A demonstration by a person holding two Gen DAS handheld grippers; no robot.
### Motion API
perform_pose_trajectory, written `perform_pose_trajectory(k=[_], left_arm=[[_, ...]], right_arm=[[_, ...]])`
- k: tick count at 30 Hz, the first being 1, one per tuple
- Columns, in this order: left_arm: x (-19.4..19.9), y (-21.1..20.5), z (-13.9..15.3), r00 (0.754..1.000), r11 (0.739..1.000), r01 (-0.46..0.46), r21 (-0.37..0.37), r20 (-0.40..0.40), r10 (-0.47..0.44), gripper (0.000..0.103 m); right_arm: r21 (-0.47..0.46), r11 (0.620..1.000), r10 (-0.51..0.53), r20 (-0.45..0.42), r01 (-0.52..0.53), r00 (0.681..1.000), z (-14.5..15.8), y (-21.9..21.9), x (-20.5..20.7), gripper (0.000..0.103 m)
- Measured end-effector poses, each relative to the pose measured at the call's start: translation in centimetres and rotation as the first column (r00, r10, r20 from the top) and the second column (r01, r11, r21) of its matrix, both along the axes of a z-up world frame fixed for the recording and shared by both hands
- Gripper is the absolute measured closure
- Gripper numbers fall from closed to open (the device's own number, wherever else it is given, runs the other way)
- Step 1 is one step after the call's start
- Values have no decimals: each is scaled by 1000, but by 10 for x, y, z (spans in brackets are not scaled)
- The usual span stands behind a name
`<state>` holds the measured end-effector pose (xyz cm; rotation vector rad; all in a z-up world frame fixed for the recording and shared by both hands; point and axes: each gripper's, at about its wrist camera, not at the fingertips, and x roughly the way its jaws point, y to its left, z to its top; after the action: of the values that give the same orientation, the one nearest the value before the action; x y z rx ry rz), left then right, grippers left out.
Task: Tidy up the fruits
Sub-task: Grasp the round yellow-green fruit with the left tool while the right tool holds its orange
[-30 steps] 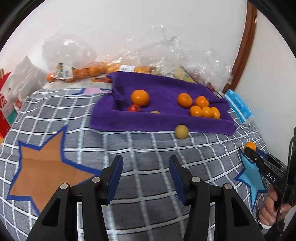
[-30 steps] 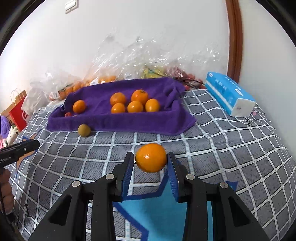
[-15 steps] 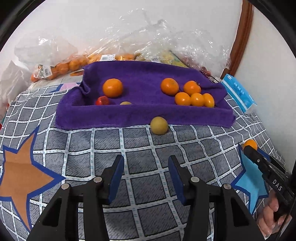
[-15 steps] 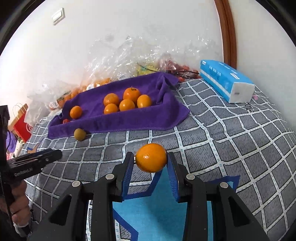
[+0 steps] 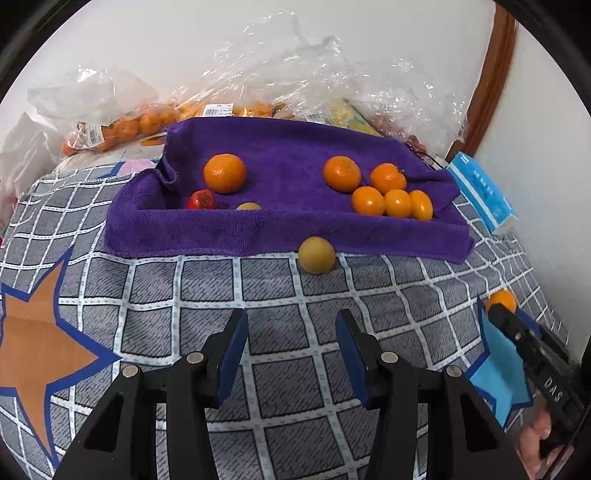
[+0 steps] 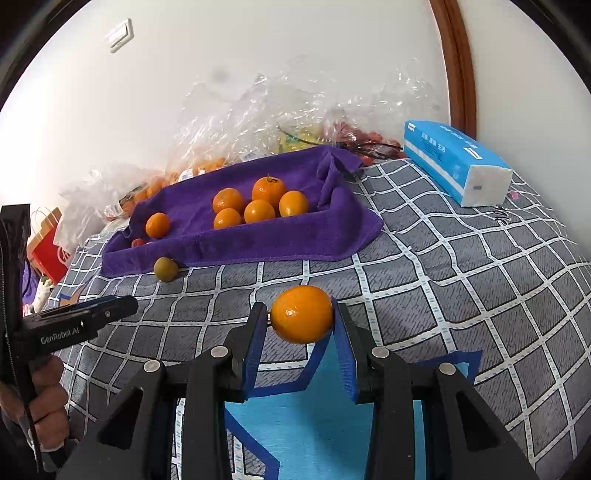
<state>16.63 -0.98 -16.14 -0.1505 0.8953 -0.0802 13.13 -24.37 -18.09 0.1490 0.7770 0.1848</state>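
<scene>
White walls (image 6: pixel 184 92), brown wooden door frame (image 6: pixel 456 74), wall switch (image 6: pixel 120 35), grey checked bedspread (image 5: pixel 258 280).

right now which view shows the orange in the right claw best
The right wrist view. The orange sits large and centred there, pinched between both pads of the right claw. In the left wrist view only a small part of it peeks out behind the claw's tip at the right edge.

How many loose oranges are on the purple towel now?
6: one alone at the left, five clustered at the right. The towel's fold may hide more.
</scene>
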Motion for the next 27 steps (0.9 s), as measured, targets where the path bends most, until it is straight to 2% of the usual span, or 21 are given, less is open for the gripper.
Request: perform_pose_trajectory(k=[3, 8, 15, 25, 27], left_arm=[[7, -3, 1, 1000, 999, 19, -33, 1, -19, 56], [20, -14, 0, 1000, 1000, 20, -18, -6, -20, 58], [38, -19, -1, 1000, 1000, -9, -22, -14, 9, 64], [53, -23, -10, 998, 998, -50, -45, -34, 48, 65], [55, -24, -12, 998, 997, -56, -53, -35, 54, 69]], right_arm=[[-1, 1000, 0, -1, 0, 1000, 0, 1, 0, 67], [1, 1000, -4, -1, 4, 1000, 0, 0, 0, 67], [5, 1000, -11, -6, 11, 1000, 0, -2, 1, 67], [8, 1000, 0, -16, 1, 1000, -1, -1, 2, 67], [10, 1000, 2, -15, -2, 1000, -1, -1, 2, 67]])
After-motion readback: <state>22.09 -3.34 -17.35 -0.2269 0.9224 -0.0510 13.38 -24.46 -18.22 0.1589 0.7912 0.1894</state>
